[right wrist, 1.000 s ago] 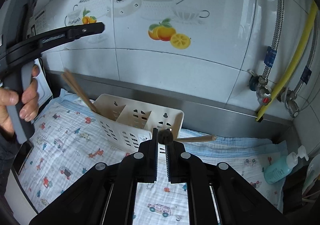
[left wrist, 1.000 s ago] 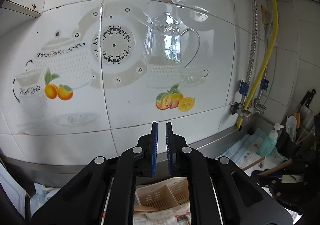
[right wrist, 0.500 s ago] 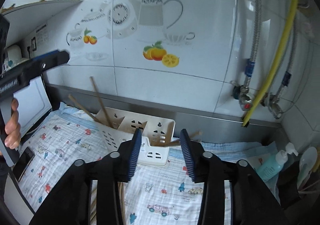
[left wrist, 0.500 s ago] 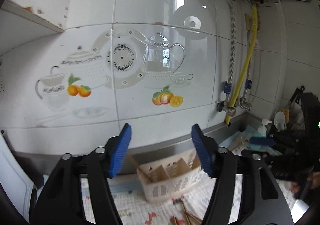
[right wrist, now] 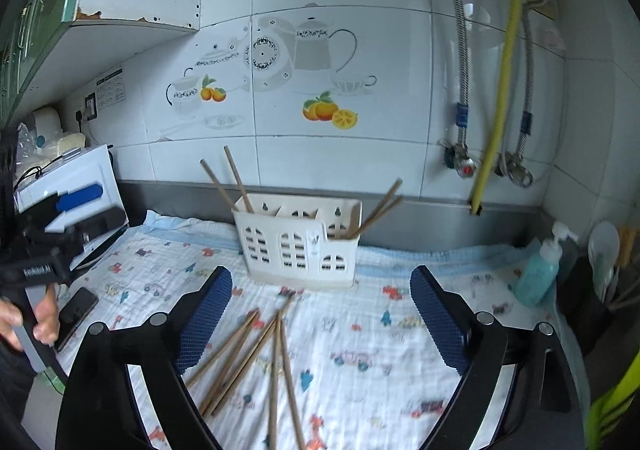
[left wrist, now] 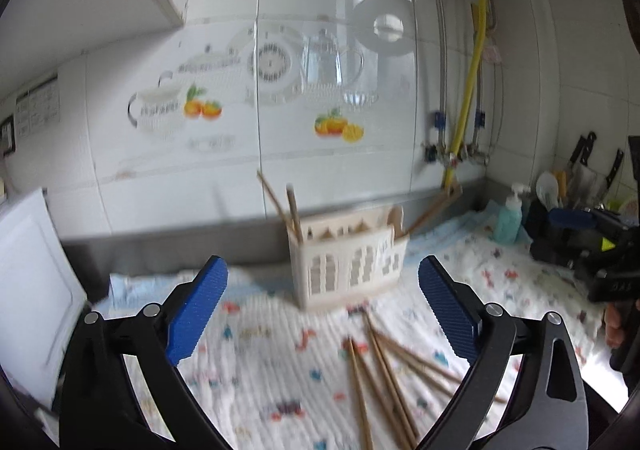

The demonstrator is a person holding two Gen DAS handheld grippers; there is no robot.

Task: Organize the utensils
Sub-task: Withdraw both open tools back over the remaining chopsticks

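A cream plastic utensil holder [right wrist: 298, 240] stands on a printed cloth [right wrist: 380, 334] near the back wall; it also shows in the left wrist view [left wrist: 348, 254]. Two chopsticks [right wrist: 236, 180] lean out of its left compartment and two more chopsticks [right wrist: 378, 208] out of its right one. Several loose wooden chopsticks [right wrist: 256, 354] lie fanned on the cloth in front of the holder, also seen in the left wrist view [left wrist: 384, 370]. My right gripper [right wrist: 322, 318] is open and empty above them. My left gripper [left wrist: 322, 306] is open and empty, back from the holder.
A teal soap bottle [right wrist: 538, 270] and a dark rack of kitchen tools [right wrist: 604, 270] stand at the right. A white appliance [right wrist: 76, 186] and a black phone [right wrist: 76, 316] sit at the left. Pipes and a yellow hose [right wrist: 498, 90] run down the tiled wall.
Both grippers went from shut to wide open and pulled back from the holder. Chopsticks now stand in the holder's left and right compartments, and the loose pile has come into view.
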